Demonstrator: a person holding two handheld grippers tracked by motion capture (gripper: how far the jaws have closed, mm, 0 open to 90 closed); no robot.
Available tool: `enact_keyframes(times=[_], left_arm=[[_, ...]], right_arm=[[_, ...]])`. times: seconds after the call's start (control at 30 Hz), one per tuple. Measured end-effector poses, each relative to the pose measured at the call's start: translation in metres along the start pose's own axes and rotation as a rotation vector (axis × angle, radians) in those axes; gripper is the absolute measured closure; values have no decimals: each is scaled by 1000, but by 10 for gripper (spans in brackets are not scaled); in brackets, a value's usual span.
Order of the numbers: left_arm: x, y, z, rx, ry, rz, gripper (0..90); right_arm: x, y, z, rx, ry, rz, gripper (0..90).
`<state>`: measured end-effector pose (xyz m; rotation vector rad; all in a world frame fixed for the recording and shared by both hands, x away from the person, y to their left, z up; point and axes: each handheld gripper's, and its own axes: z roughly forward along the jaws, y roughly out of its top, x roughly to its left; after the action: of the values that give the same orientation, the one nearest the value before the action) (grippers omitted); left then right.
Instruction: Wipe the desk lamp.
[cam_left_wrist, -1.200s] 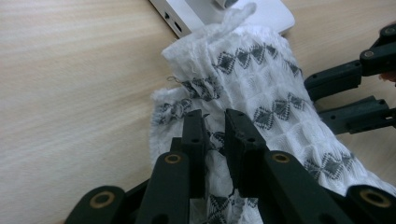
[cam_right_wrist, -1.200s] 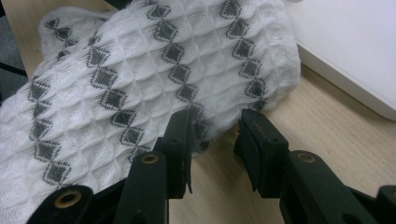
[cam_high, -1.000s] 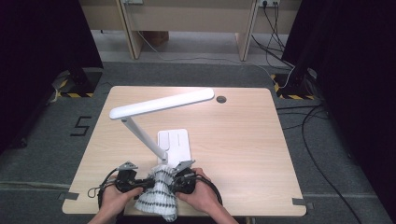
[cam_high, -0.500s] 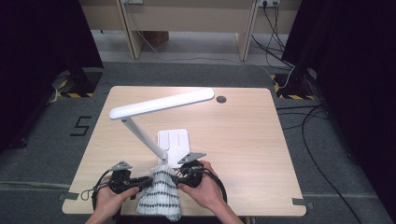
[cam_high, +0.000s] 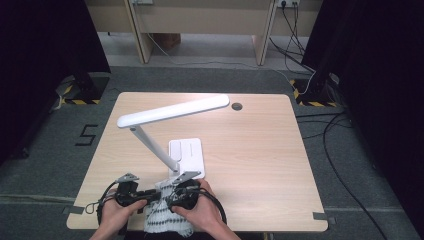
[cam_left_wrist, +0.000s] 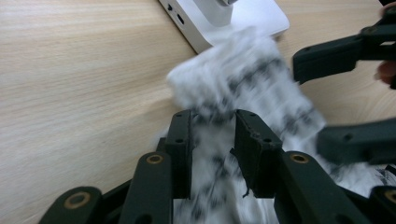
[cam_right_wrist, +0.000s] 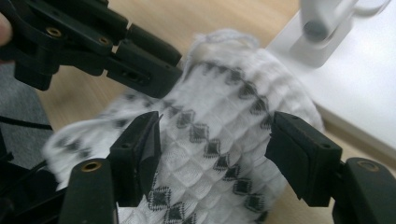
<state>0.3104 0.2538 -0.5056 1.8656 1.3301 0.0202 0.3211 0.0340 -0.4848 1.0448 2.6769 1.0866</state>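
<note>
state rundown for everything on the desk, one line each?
Knitted cloth: crumpled at the desk's near edge, between both grippers.
Left gripper: jaws just opening, cloth between them.
Right gripper: jaws just opened wide, straddling the cloth.
Desk lamp: arm raised, head level; lit or not, cannot tell.

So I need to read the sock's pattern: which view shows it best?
The right gripper view: the sock is close and sharp, its black diamonds clear. The left gripper view shows it blurred, the high view small at the table edge.
</note>
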Motion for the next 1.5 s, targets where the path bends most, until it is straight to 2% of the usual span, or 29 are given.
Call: enact_keyframes(times=[0.17,0.27,0.3,0.33,0.43,0.5,0.57,0.6,0.63,0.67,0.7,0.8,0.87,0.93,1.0,1.07,1.1,1.17,1.27,1.3,1.33,1.5], left_arm=[[0,2,5,12,11,18,677],[-1,2,6,13,8,18,684],[-1,2,6,13,7,18,685],[-1,2,5,6,9,20,685],[-1,5,1,-19,4,16,684],[-2,8,-3,-44,-3,18,678],[-3,12,-8,-69,-8,20,660],[-3,12,-8,-69,-8,20,651],[-4,16,-12,-93,-9,17,643],[-4,16,-12,-93,-9,17,638],[-4,21,-17,-123,-11,28,636],[-7,27,-22,-158,-11,51,615],[-11,32,-24,-182,-8,67,568],[-15,37,-26,-213,-3,73,530],[-19,43,-29,-251,3,94,506],[-23,50,-32,-289,15,131,497],[-25,52,-32,-302,14,139,502],[-27,57,-34,-323,27,178,512],[-28,61,-37,-360,37,189,527],[-28,61,-37,-360,37,189,531],[-27,61,-40,-382,43,193,532],[-18,52,-51,-430,52,173,534]], right_arm=[[7,-5,12,73,-19,-40,305],[9,-8,15,67,-28,-67,301],[11,-8,15,72,-45,-85,310],[12,-9,16,72,-53,-92,317],[15,-11,17,72,-88,-170,341],[17,-12,17,70,-99,-181,362],[15,-13,16,63,-100,-186,426],[15,-13,16,63,-100,-186,426],[12,-14,14,49,-97,-200,543],[12,-14,14,49,-97,-200,543],[8,-15,12,39,-90,-207,661],[2,-14,11,36,-79,-189,771],[-3,-12,11,42,-57,-179,812],[-7,-10,10,46,-42,-190,825],[-8,-9,8,45,-47,-178,829],[-11,-5,-1,-1,-41,-179,830],[-12,-2,-9,-26,-39,-154,830],[-15,4,-25,-64,-45,-170,830],[-22,19,-57,-148,-90,-173,830],[-22,19,-57,-148,-90,-173,830],[-27,28,-74,-198,-117,-170,830],[-30,52,-101,-336,-139,-159,829]])
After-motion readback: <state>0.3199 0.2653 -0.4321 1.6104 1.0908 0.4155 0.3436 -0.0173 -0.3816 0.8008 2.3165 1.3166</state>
